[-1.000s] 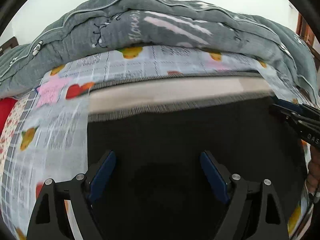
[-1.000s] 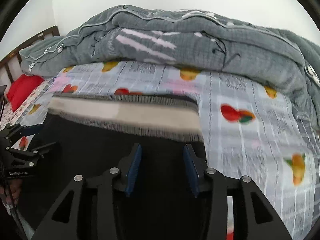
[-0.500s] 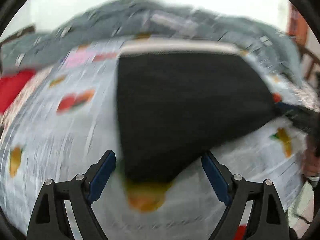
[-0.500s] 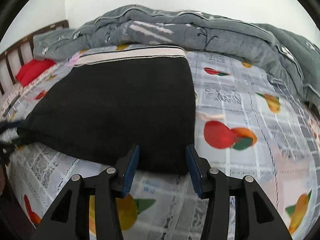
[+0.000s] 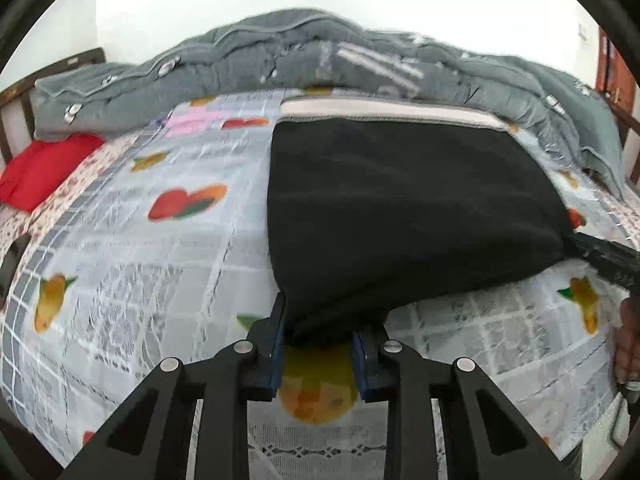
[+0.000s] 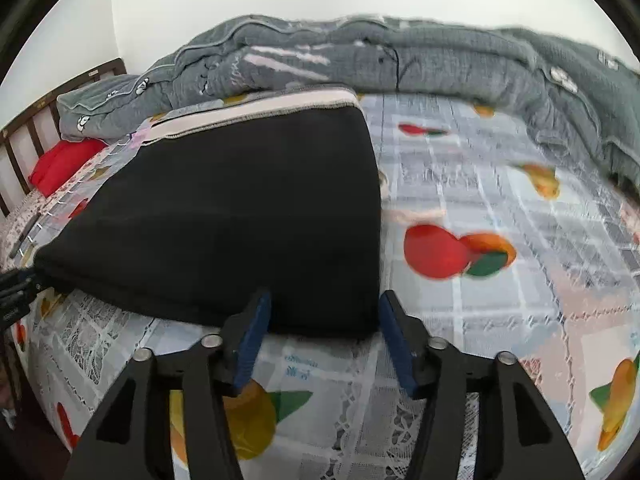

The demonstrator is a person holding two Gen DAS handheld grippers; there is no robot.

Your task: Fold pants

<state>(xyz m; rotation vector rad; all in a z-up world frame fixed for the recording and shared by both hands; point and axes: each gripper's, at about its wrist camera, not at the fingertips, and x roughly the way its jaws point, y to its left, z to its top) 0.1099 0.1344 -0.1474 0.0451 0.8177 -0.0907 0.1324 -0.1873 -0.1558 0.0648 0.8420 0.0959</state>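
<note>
Black pants [image 5: 400, 208] lie folded flat on the fruit-print bed sheet [image 5: 140, 260], their pale waistband [image 5: 380, 110] at the far end. My left gripper [image 5: 318, 336] is at the near left corner, its jaws closing with the bunched black fabric pressed between the blue pads. At the near right corner of the pants [image 6: 240, 208], my right gripper [image 6: 324, 320] has jaws that are opening. The cloth lies between them, and a gap shows at the right pad. Each gripper also shows at the other view's edge: right gripper [image 5: 608, 256], left gripper [image 6: 12, 292].
A bunched grey quilt [image 5: 320, 52] runs along the far side of the bed. A red pillow [image 5: 44, 168] lies at the far left by a dark wooden rail [image 6: 24, 136]. A person's hand [image 5: 628, 340] is at the right edge. Bare sheet [image 6: 500, 280] lies right of the pants.
Both grippers have drawn back from over the pants to their near edge. The left jaws went from wide to closed on the near left corner. The right jaws have widened.
</note>
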